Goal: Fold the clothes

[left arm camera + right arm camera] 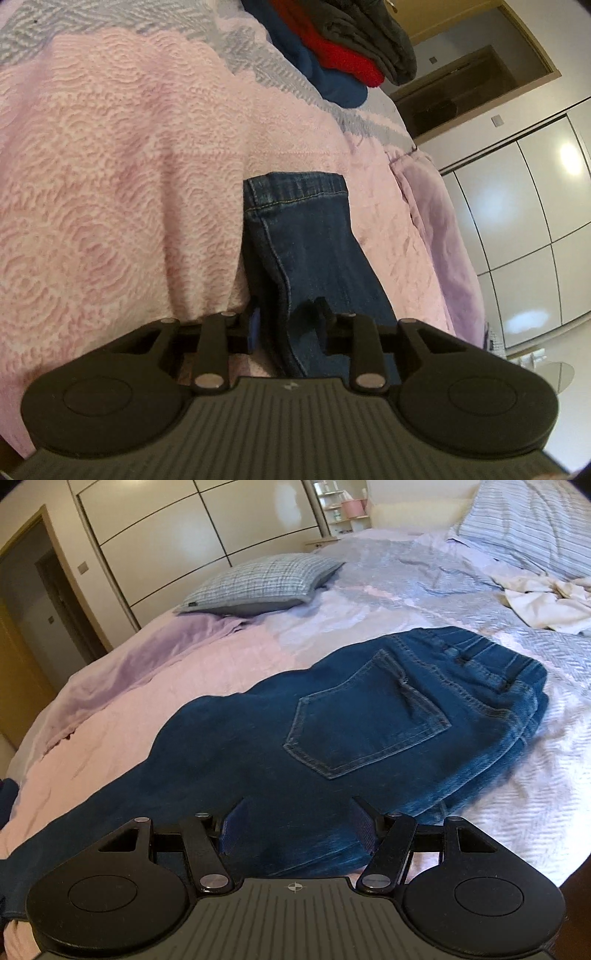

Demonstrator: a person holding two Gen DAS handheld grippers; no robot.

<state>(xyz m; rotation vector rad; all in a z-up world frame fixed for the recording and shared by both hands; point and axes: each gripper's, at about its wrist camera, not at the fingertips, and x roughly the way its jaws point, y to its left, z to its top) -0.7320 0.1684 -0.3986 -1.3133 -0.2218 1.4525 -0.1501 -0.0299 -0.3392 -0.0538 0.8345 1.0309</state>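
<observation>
Both tongs sit low over dark blue denim jeans [332, 731] spread on a pink textured bedspread [110, 166]. Left gripper [290, 326] pinches a fold of the trouser leg between narrowed fingers; right gripper [295, 827] stands spread, pads clear of the denim beneath. Farther off lie a checked grey pillow [258, 583] and stacked folded clothes [351, 55].

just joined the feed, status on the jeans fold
Left gripper has its fingers around the jeans leg fold. Right gripper open, low over the seat. Jeans flat on the bed, nothing in the way.
</observation>
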